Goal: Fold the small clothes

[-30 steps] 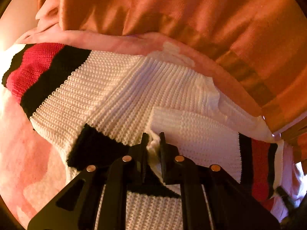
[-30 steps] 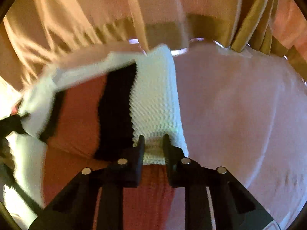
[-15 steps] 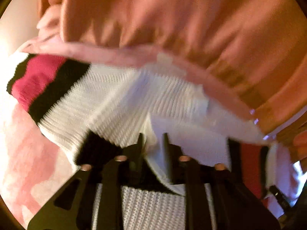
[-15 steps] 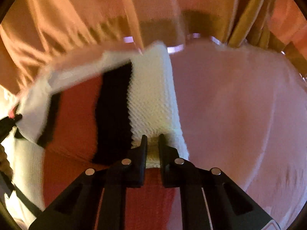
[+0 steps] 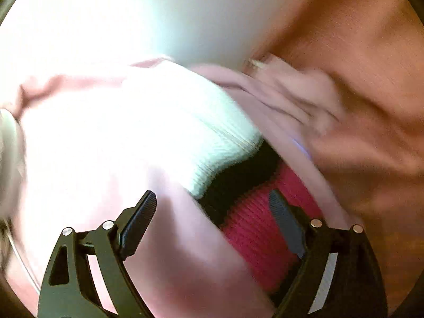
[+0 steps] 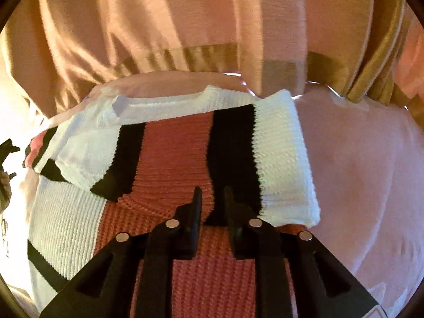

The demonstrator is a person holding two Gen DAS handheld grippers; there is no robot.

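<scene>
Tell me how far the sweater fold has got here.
Done: one sleeve lies folded over the striped sweater on the pink sheet. In hand: the left gripper is opening, nothing pinched; the right gripper is opening over the knit. Left: further folds.

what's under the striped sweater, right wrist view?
A pink sheet shows around the striped sweater on the right and far side. Folded sleeves lie on the sweater's body. Whatever lies directly beneath is covered.
</scene>
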